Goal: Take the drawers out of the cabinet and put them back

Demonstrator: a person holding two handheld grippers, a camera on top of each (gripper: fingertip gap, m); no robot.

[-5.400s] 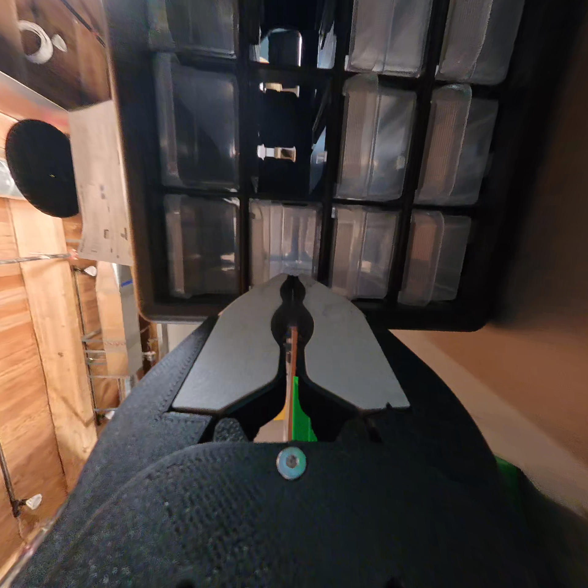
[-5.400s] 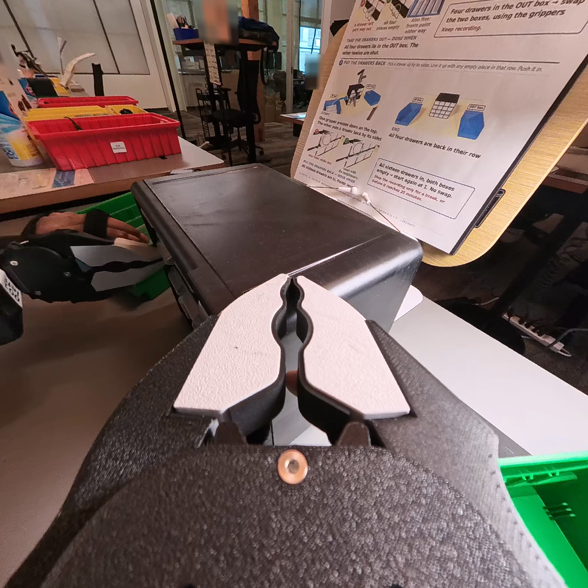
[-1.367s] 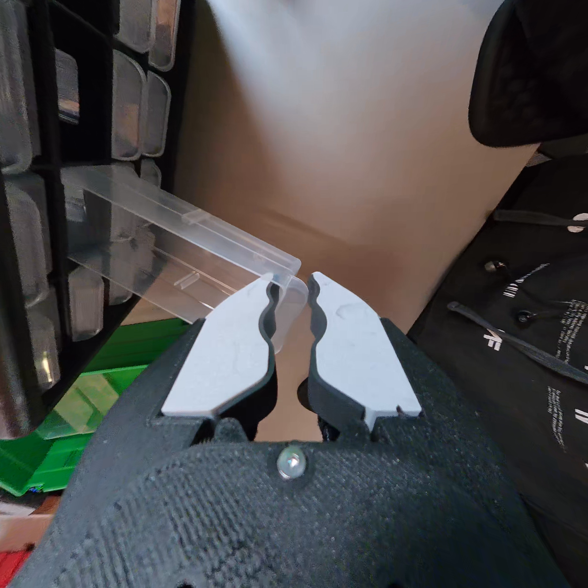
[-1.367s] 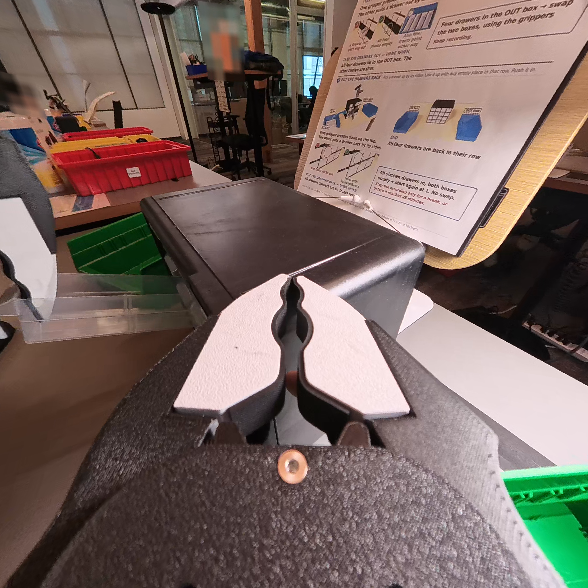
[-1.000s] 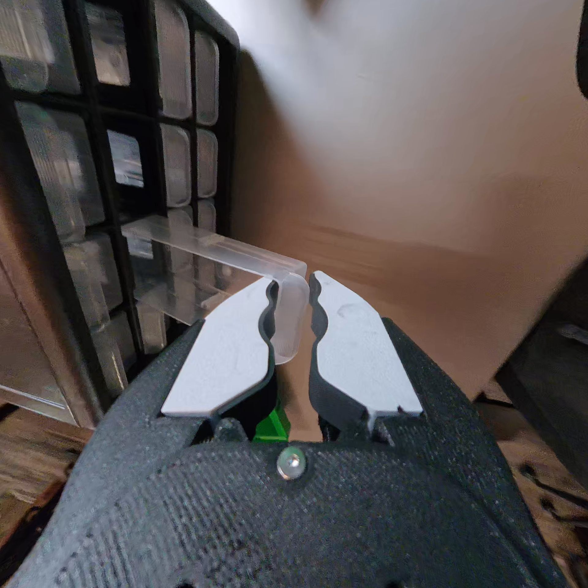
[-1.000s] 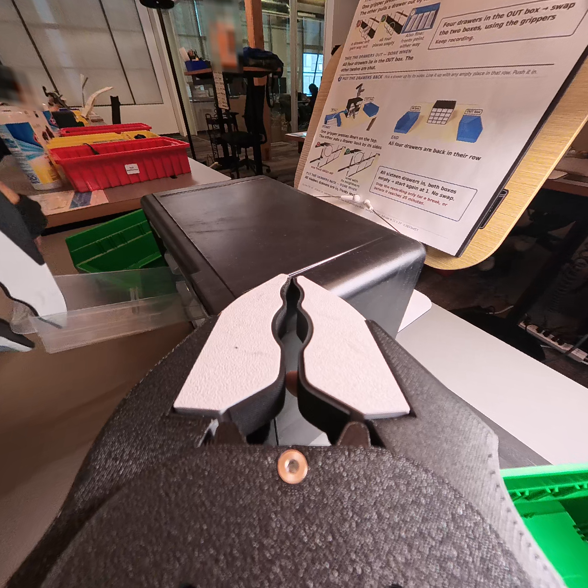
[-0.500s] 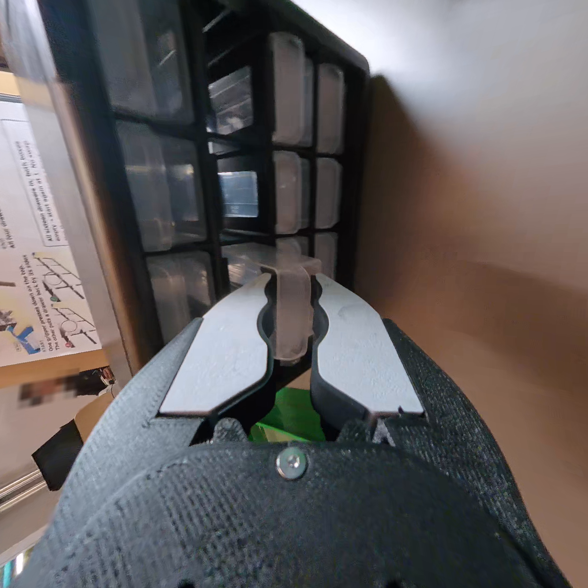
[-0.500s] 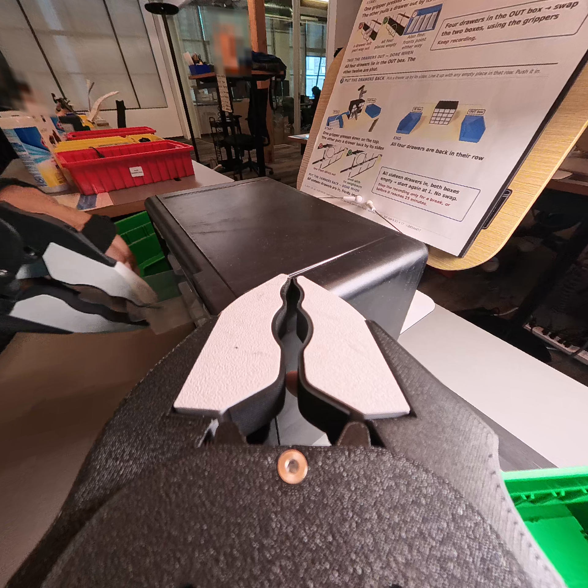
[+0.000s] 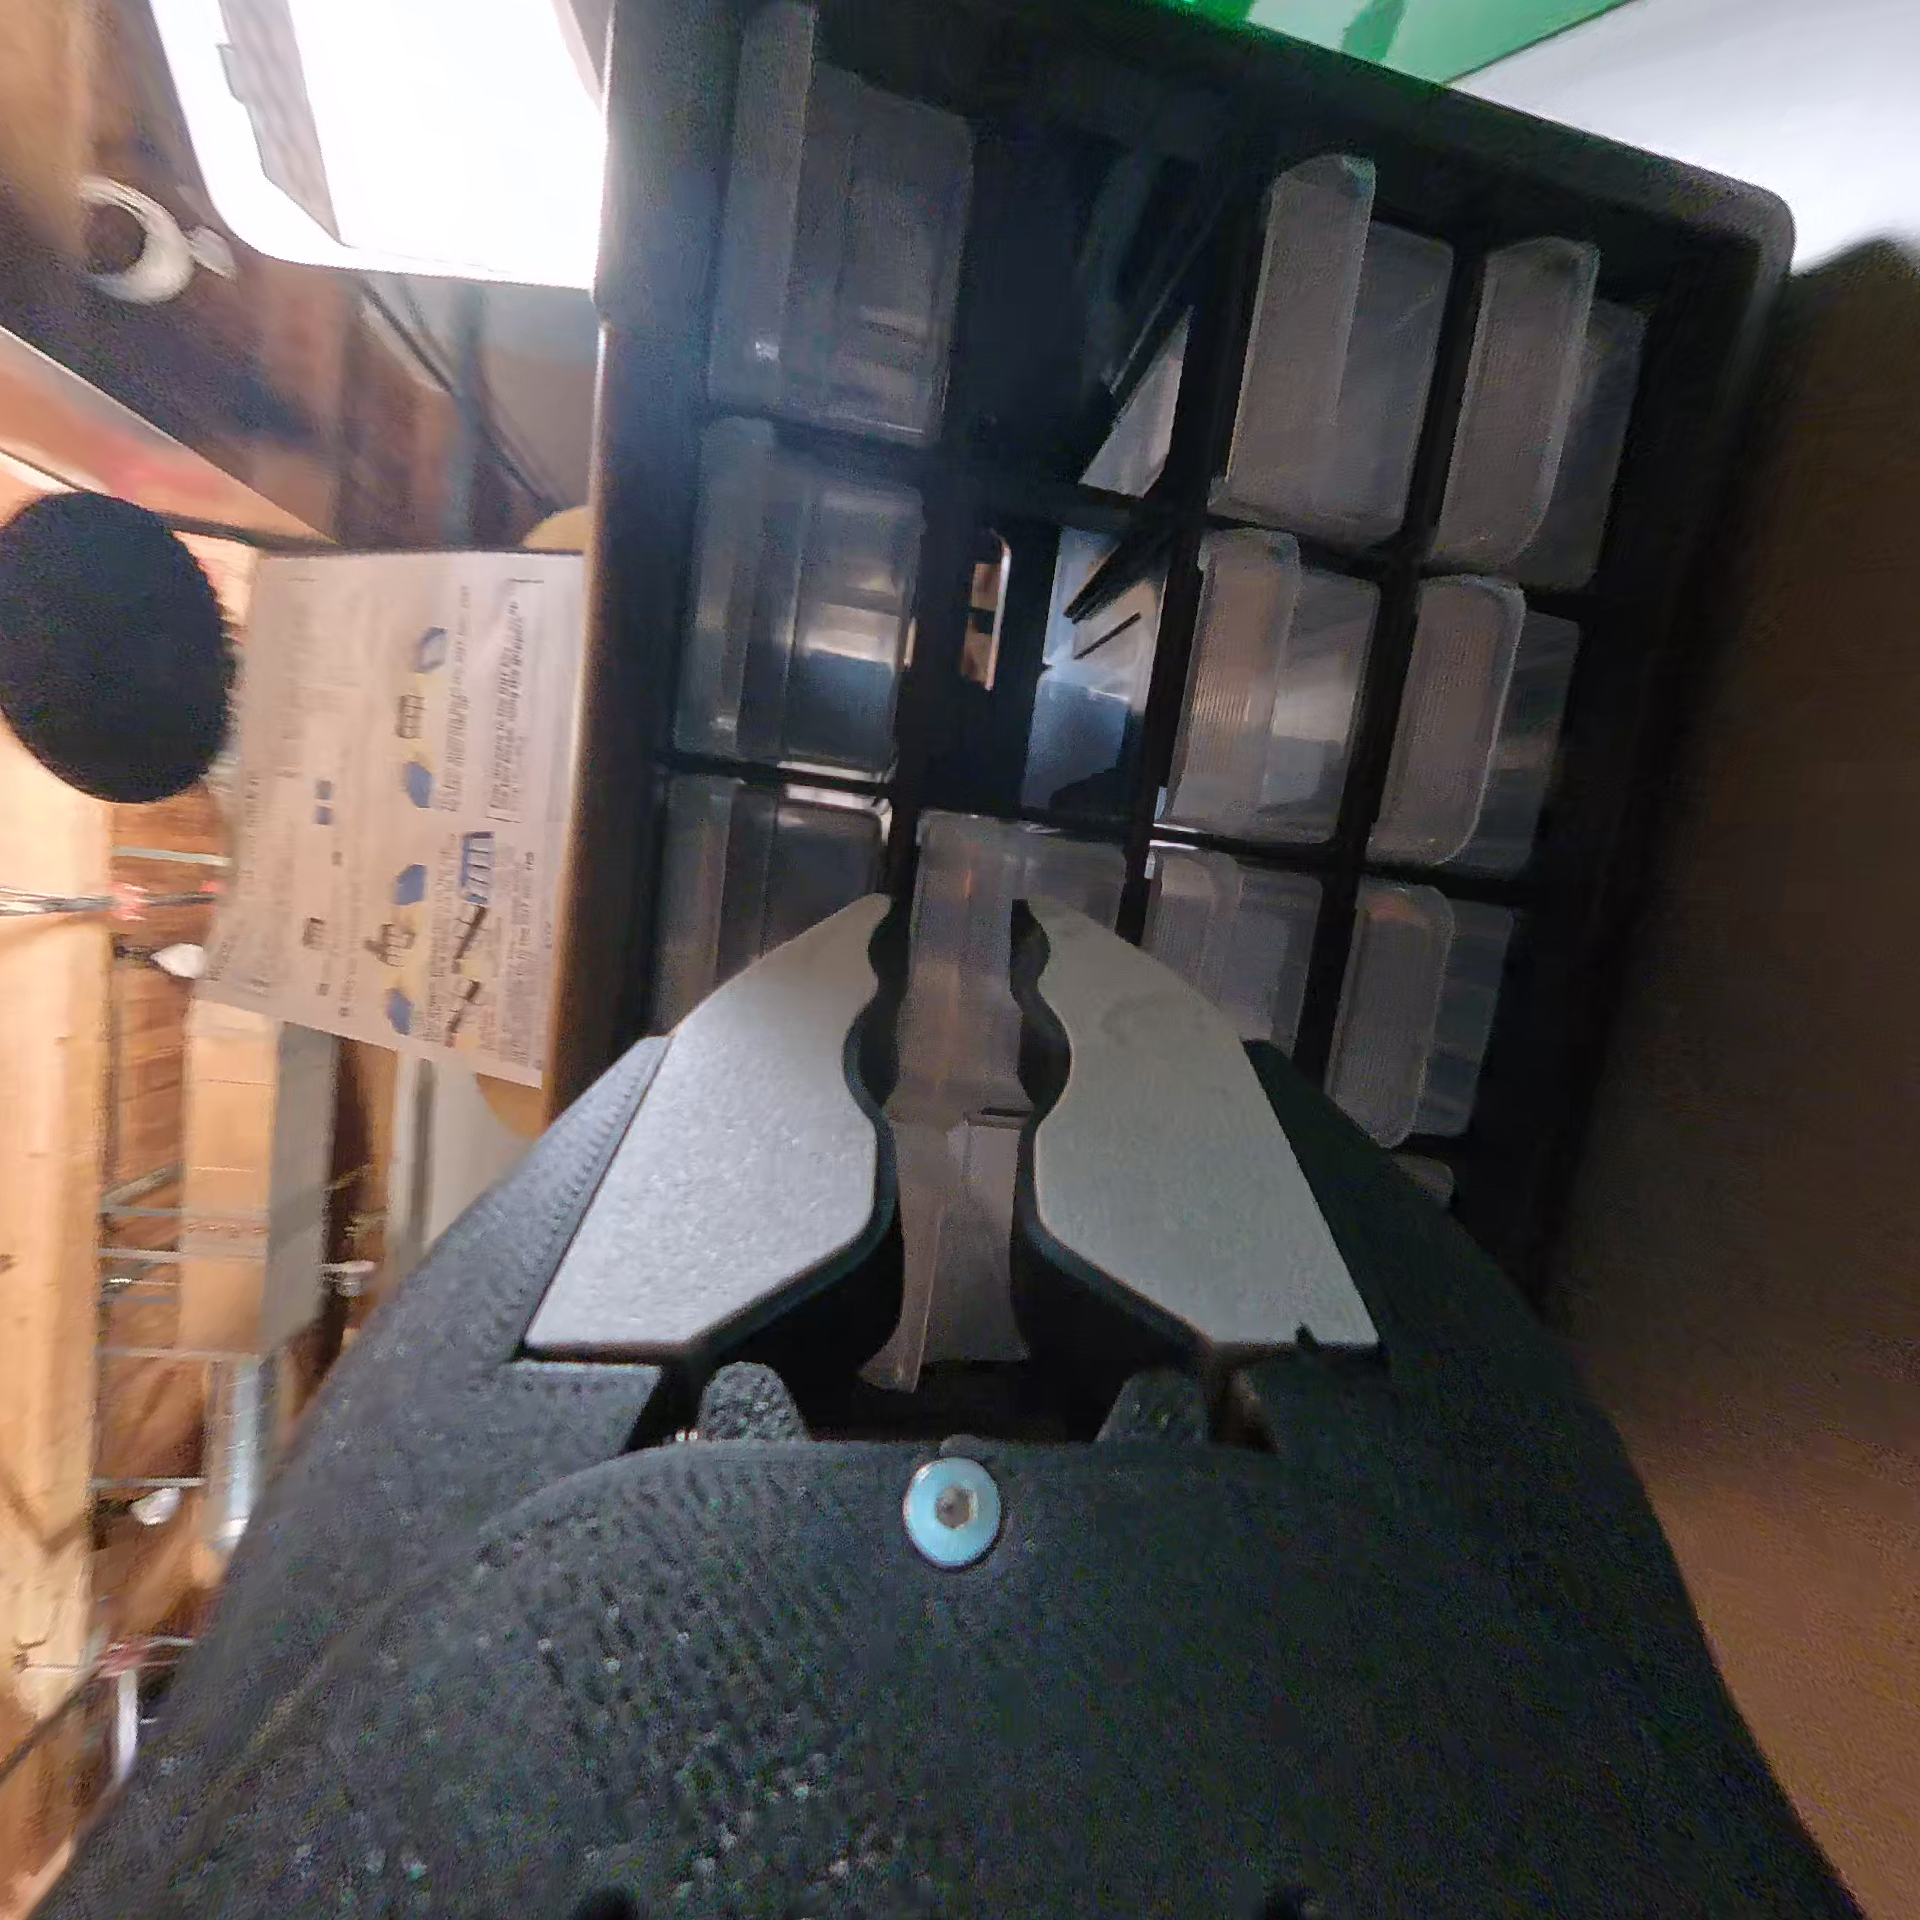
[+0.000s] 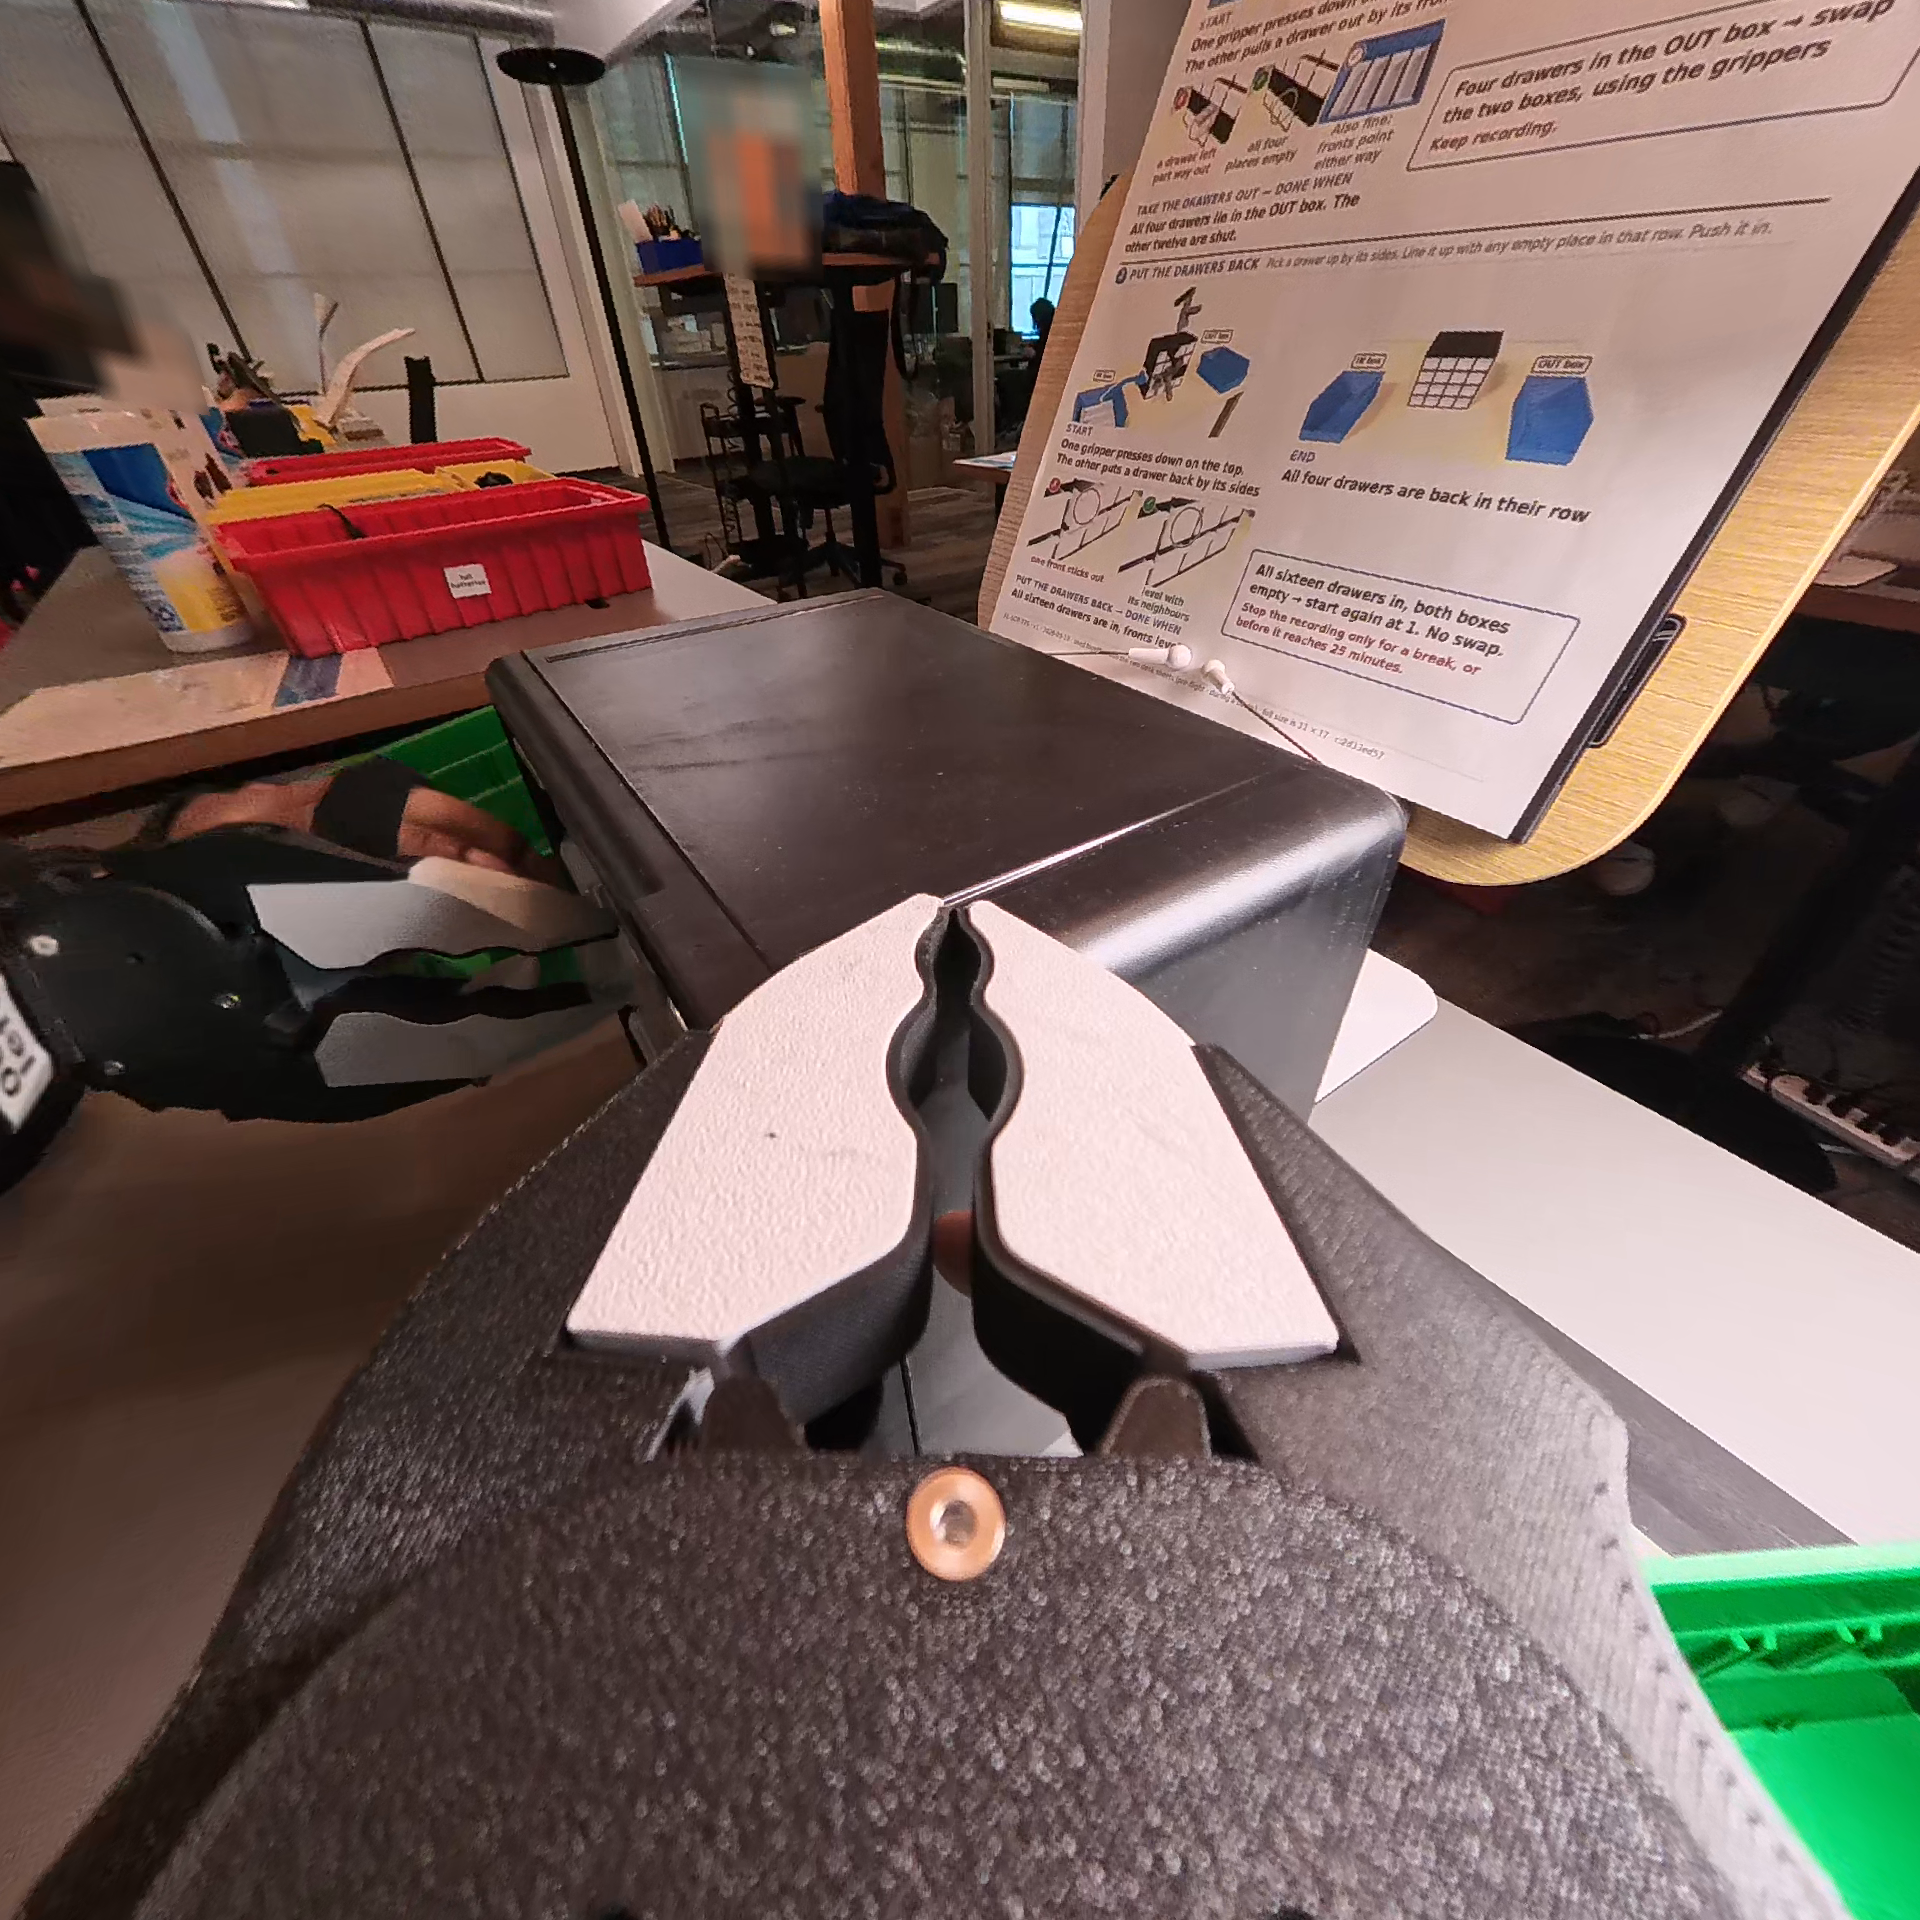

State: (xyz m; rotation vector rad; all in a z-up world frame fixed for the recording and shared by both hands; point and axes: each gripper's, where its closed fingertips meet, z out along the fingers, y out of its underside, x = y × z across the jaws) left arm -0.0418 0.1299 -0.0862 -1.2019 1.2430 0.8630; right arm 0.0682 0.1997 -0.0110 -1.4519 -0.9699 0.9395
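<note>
Pinching the clear plastic drawer [image 9: 961, 1039] by its front tab at frame centre, the left gripper [image 9: 956, 925] has it at the cabinet [image 9: 1143, 499] grid; looks light, stiff, slick, so grip sides; right gripper [image 10: 948, 925] pressed together, empty, over cabinet top

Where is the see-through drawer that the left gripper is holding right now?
In the left wrist view the clear drawer sits between the left gripper fingers, at a slot in the black cabinet, with other drawers on both sides.
</note>
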